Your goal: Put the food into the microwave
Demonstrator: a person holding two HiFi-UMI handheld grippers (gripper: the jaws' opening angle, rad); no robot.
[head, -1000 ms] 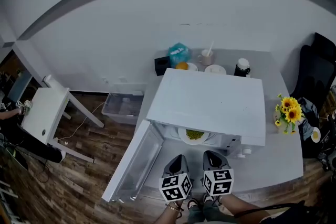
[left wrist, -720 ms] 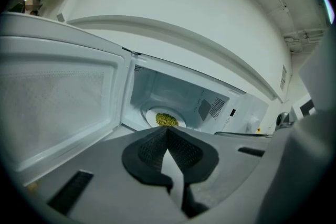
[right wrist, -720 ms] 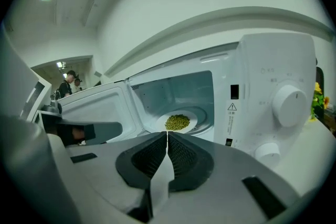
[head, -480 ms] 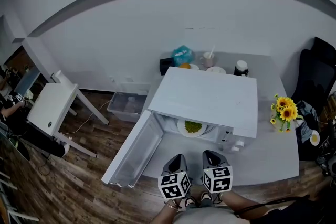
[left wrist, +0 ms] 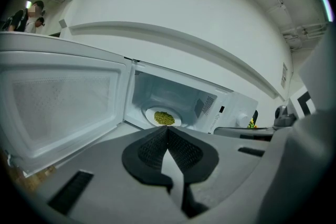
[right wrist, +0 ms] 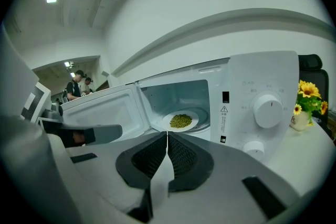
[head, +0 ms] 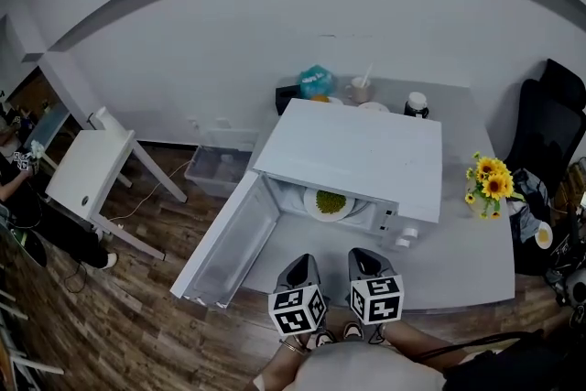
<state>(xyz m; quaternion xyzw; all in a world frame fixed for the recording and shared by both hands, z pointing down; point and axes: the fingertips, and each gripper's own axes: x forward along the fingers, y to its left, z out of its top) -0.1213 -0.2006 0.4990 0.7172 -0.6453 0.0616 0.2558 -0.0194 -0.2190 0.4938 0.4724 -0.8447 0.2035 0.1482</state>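
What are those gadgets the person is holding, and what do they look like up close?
Two matching hand-held tools: the left gripper and right gripper have smooth grey plastic bodies, a pair of black ribbed pads tapering to a point, and a white cube printed with black square markers.

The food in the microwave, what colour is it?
The food is yellow-green; right gripper view shows it best.

Grey table (head: 458, 266), set against the wall. Microwave (head: 352, 156) stands on its left part, door open beyond the left edge. Behind the microwave, along the wall: black box (head: 287, 96), teal bag (head: 316, 80), cup (head: 360, 92) holding a stick, white dish (head: 374, 107), dark jar (head: 417, 105). Sunflowers (head: 487, 183) stand right of the microwave, apart from it.
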